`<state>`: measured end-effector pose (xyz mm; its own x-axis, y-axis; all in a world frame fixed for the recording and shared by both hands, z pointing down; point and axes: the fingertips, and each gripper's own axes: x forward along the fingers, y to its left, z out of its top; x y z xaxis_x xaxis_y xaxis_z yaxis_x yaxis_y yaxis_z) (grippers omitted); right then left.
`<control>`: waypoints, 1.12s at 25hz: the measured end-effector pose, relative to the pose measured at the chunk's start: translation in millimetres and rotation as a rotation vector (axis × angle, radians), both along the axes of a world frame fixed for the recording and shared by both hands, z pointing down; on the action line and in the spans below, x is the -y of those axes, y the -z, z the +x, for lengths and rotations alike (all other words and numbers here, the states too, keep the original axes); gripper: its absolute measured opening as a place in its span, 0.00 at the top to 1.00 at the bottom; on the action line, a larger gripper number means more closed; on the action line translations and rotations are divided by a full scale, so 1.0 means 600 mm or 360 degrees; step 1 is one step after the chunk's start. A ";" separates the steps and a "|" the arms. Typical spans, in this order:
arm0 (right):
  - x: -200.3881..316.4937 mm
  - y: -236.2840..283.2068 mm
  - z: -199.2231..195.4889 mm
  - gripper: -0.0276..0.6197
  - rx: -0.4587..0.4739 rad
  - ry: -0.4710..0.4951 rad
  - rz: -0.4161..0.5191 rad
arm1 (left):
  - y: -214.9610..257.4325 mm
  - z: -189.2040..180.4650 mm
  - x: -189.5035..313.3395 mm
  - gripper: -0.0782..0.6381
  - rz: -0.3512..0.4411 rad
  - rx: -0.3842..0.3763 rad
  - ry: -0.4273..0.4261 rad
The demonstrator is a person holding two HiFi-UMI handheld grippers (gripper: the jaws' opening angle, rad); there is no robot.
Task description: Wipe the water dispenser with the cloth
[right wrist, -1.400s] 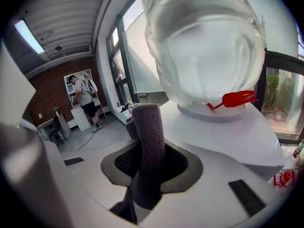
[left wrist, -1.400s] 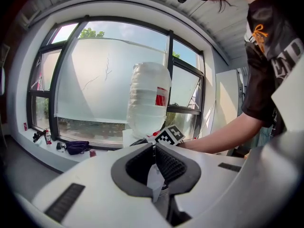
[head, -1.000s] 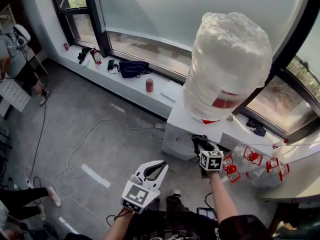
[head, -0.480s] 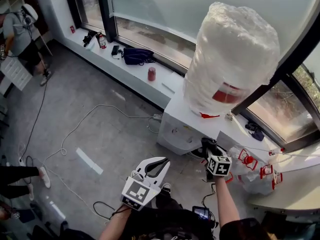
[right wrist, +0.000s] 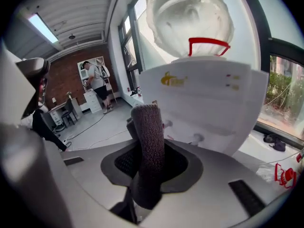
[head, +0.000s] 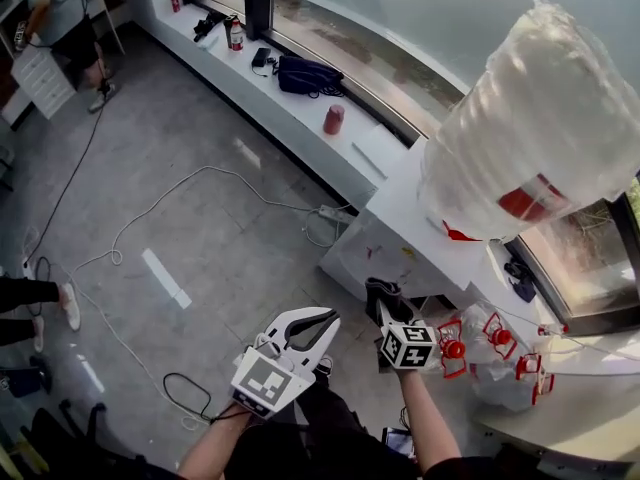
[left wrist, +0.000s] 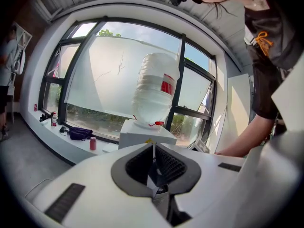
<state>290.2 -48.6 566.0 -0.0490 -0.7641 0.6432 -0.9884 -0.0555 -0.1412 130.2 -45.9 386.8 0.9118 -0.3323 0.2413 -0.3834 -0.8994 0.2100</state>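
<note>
Cloth (head: 379, 292), dark and nubby, shows in the head view pinched in the right claw (head: 388, 313) and sticking up past its tips. It is just beside the lower front of the water dispenser (head: 392, 230), and whether it touches cannot be told from here. The dispenser is a white cabinet standing against the window ledge (head: 262, 88), with a plastic-wrapped bottle (head: 540, 128) on top. The left claw (head: 312, 322) is lower and to the left, over the grey floor (head: 200, 208), apart from the dispenser. A red can (head: 333, 119) and a dark bag (head: 308, 75) lie on the ledge. Clear bottles with red caps (head: 490, 336) lie on the floor to the right of the right claw.

Left gripper view: the jaws meet along one thin seam, nothing between them. The dispenser (left wrist: 141, 135) and its bottle (left wrist: 154, 91) stand straight ahead, well off.

Right gripper view: the jaws are clamped on the cloth (right wrist: 148, 144), which rises between them as a thick roll. The dispenser's white front (right wrist: 209, 103) fills the frame close behind it. The bottle (right wrist: 190, 13) looms above, with a red handle (right wrist: 208, 43) at its neck.
</note>
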 end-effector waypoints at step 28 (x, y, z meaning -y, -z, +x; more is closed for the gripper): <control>0.175 -0.270 0.059 0.79 0.0034 -0.0805 0.0117 | -0.260 -0.095 0.110 0.85 0.0043 0.0154 -0.0198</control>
<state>325.3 -153.6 728.1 0.3263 -0.7387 0.5897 -0.8372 -0.5156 -0.1827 73.0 -112.1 542.6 0.9192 -0.2259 0.3225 -0.2859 -0.9461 0.1523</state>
